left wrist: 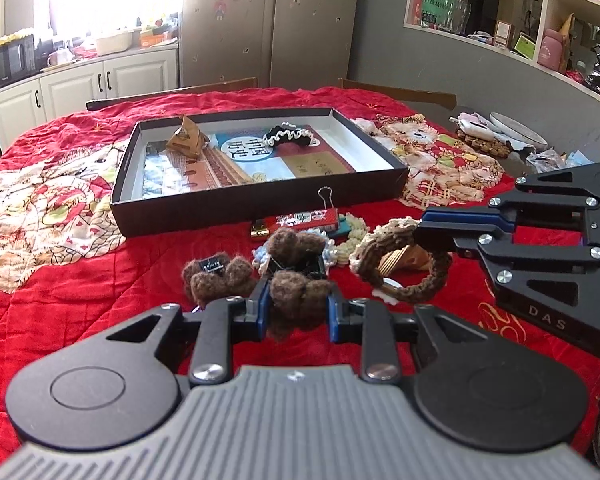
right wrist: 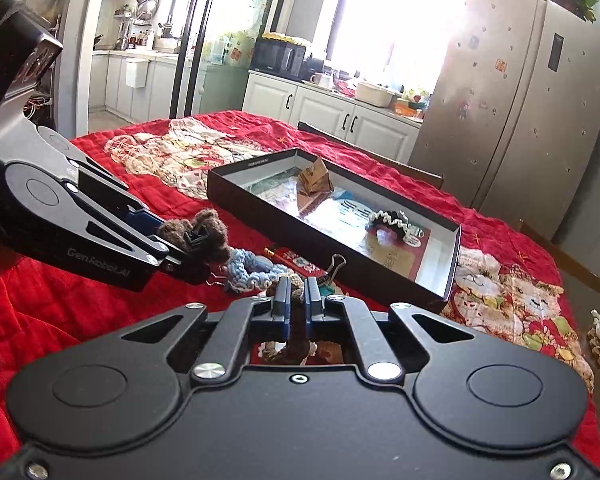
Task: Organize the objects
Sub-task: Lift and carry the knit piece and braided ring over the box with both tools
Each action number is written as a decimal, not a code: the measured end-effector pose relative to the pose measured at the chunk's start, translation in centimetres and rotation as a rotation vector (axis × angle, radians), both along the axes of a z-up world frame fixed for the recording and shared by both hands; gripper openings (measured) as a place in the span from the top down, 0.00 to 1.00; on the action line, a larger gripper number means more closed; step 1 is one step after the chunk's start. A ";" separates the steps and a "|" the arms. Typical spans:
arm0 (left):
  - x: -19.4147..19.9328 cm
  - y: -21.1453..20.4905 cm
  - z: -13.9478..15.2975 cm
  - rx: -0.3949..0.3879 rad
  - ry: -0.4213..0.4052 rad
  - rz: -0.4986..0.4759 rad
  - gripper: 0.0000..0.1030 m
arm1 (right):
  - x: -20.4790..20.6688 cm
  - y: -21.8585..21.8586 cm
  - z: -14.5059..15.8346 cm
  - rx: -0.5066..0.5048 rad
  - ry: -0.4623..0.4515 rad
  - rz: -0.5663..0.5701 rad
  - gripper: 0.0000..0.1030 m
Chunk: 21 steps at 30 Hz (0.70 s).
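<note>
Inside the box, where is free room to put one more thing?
The box has free floor in the near-right part, in front of the black scrunchie, and along the near-left wall below the brown packet. In front of the box, the clutter is dense.

wrist views, low, close, sharing black tray (left wrist: 260, 200)

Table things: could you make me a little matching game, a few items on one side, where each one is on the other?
Things:
1. brown fuzzy hair clip
2. brown crochet scrunchie
3. black-and-white scrunchie
4. binder clip

Places:
A. inside the black box
B. on the red cloth, just in front of the box wall
C. between the left gripper's fingers
D. pinched by the right gripper

Pairs: 1-C, 2-D, 3-A, 4-B
</note>
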State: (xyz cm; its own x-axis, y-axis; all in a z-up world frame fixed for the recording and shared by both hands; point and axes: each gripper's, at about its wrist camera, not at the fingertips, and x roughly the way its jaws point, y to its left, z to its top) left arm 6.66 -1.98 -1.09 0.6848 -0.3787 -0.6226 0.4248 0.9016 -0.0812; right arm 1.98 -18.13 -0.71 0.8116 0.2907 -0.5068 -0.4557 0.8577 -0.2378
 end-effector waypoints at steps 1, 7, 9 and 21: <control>0.0 0.0 0.1 0.000 -0.003 -0.001 0.70 | -0.1 0.0 0.2 0.000 -0.003 0.003 0.94; -0.2 0.2 0.7 -0.001 -0.022 -0.005 0.70 | -0.2 0.1 1.1 0.010 -0.017 0.015 0.94; -0.1 0.2 0.9 0.000 -0.027 -0.006 0.70 | -0.2 0.1 1.4 0.010 -0.023 0.020 0.94; 1.0 0.1 2.9 0.001 -0.076 -0.009 0.70 | 0.6 0.6 3.5 0.028 -0.061 0.039 0.94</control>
